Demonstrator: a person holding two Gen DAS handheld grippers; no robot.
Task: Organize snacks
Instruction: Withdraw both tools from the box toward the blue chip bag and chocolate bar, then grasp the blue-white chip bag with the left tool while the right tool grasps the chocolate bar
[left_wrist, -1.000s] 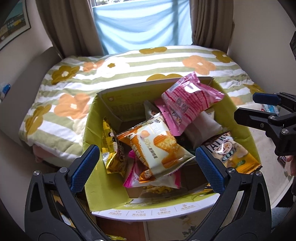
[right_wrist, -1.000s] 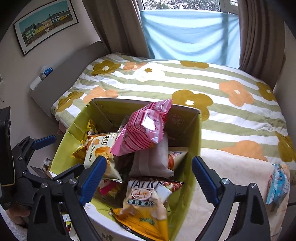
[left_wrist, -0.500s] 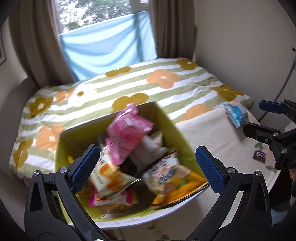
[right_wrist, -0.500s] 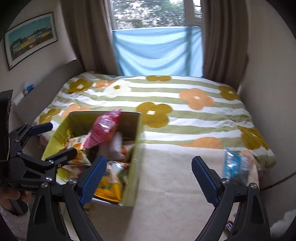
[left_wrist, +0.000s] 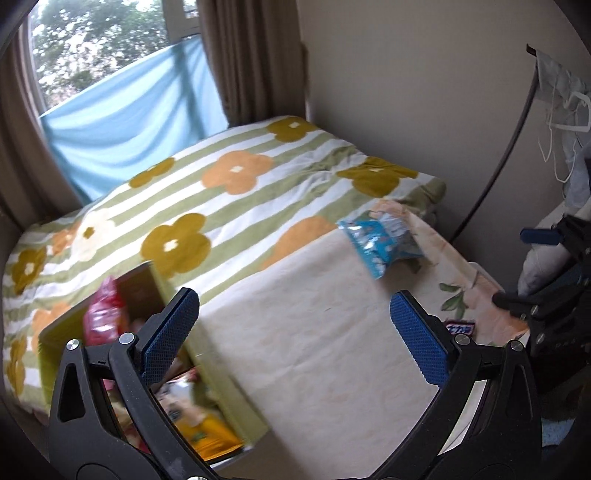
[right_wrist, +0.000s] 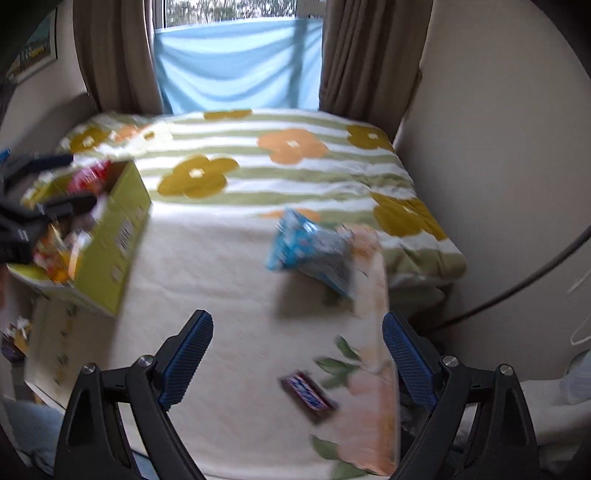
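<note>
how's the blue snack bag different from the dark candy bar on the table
The blue snack bag is puffy and clearly larger; the dark candy bar is slim and flat. The bag lies at the far edge by the bed; the bar lies nearer the right gripper. Both lie loose on the cloth, outside the green box.

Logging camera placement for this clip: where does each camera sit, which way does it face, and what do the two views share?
Left wrist: on the left gripper, looking down along its open blue-padded fingers at the cloth-covered table; the right gripper shows at right.
Right wrist: on the right gripper, open, angled down at the same table; the left gripper shows at left.
Shared: green snack box, blue snack bag, dark candy bar, flowered bed.
</note>
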